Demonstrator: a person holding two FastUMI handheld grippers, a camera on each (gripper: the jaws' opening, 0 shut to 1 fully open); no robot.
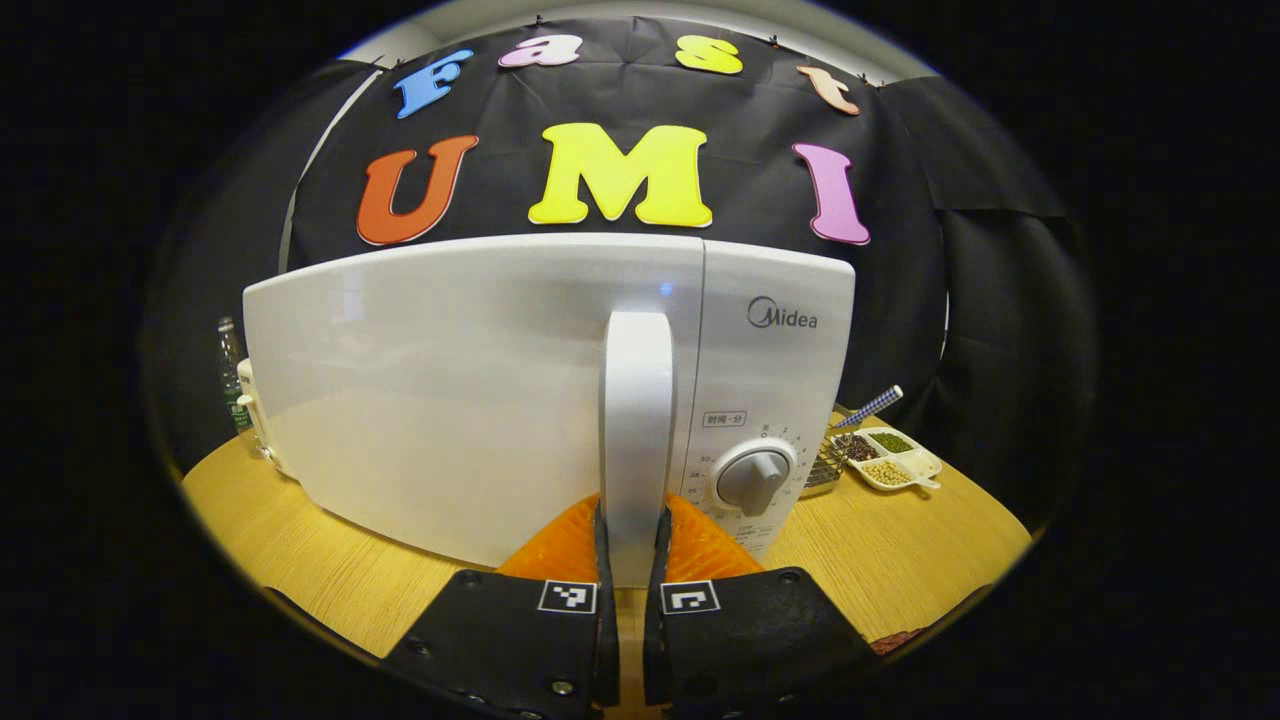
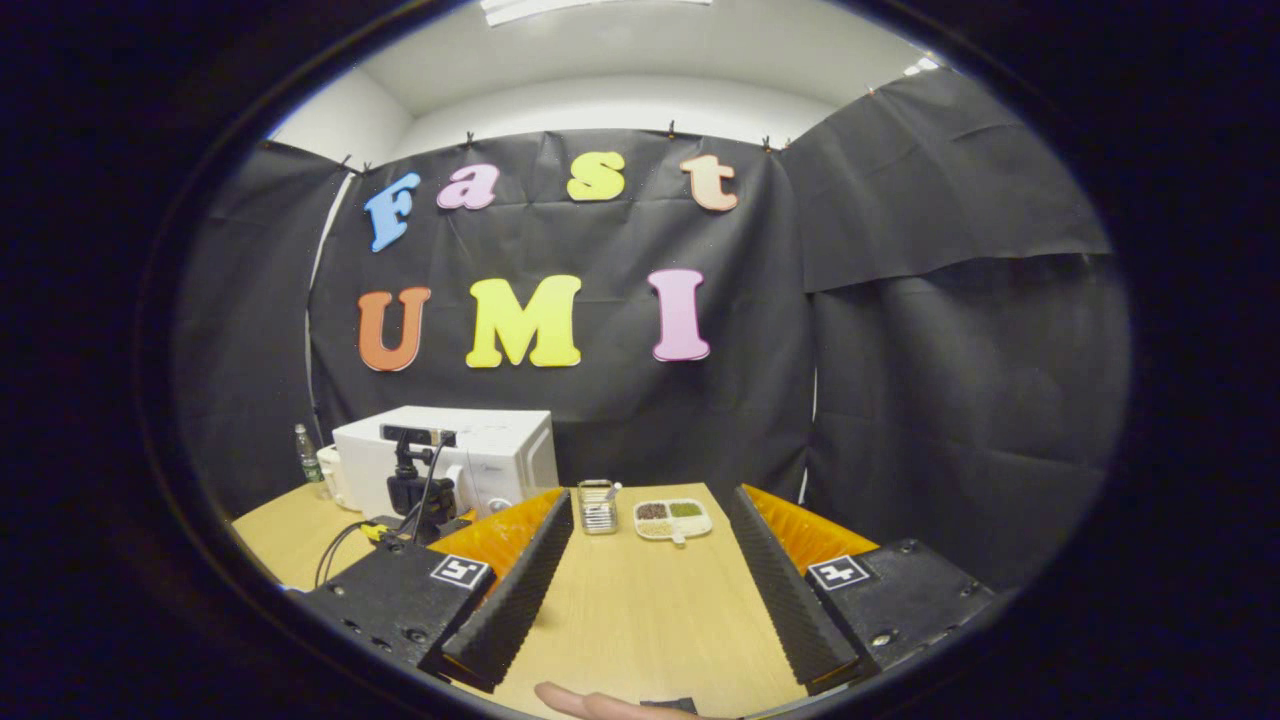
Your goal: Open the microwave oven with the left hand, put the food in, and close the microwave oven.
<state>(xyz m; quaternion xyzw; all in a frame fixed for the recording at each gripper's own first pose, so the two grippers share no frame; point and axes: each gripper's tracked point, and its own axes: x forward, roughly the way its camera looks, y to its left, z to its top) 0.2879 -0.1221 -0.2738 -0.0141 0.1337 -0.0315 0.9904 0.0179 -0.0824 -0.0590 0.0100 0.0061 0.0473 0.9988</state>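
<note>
tray point(image 2: 673, 520): holding beans in compartments, ahead of my spread right gripper point(image 2: 650, 590)
handle point(image 1: 637, 430): standing upright on closed microwave point(image 1: 480, 390)
left gripper point(image 1: 630, 560): I'm pinching handle

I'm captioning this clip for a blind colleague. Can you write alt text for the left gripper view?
The left gripper is shut on the microwave's upright door handle, with the door closed. Right of the handle sits a dial, and farther right on the table lies a divided dish of beans.
</note>
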